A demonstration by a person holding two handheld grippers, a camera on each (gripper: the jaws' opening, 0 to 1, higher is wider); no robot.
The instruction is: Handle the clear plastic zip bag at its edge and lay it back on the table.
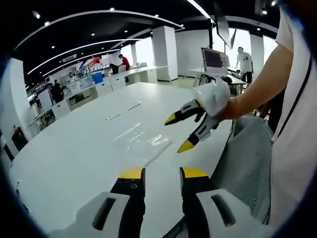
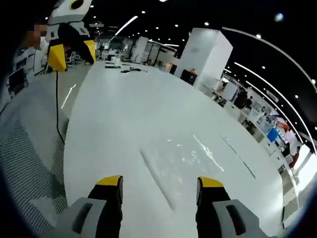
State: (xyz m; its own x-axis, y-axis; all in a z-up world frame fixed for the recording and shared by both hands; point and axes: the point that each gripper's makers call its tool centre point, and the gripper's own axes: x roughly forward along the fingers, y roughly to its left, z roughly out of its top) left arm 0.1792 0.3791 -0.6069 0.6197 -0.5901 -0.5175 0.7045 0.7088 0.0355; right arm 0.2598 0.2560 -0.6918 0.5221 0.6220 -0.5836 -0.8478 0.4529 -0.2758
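Note:
The clear plastic zip bag (image 1: 141, 141) lies flat on the white table (image 1: 74, 158), glinting under the lights. My left gripper (image 1: 162, 173) is open just short of its near edge, with nothing between the yellow tips. My right gripper (image 1: 178, 134), held by a white-gloved hand, hovers open at the bag's right edge. In the right gripper view the bag (image 2: 181, 158) lies just ahead of the open right gripper (image 2: 160, 182), on the table (image 2: 124, 99). The left gripper (image 2: 73, 53) hangs open at the upper left of that view.
A grey mesh chair (image 1: 247, 158) stands against the table's edge beside the person's arm; the same chair (image 2: 25, 148) has a thin cable (image 2: 58, 109) running over it. Thin clear strips (image 1: 124, 111) lie farther along the table. A monitor (image 1: 214, 60), desks and people stand far behind.

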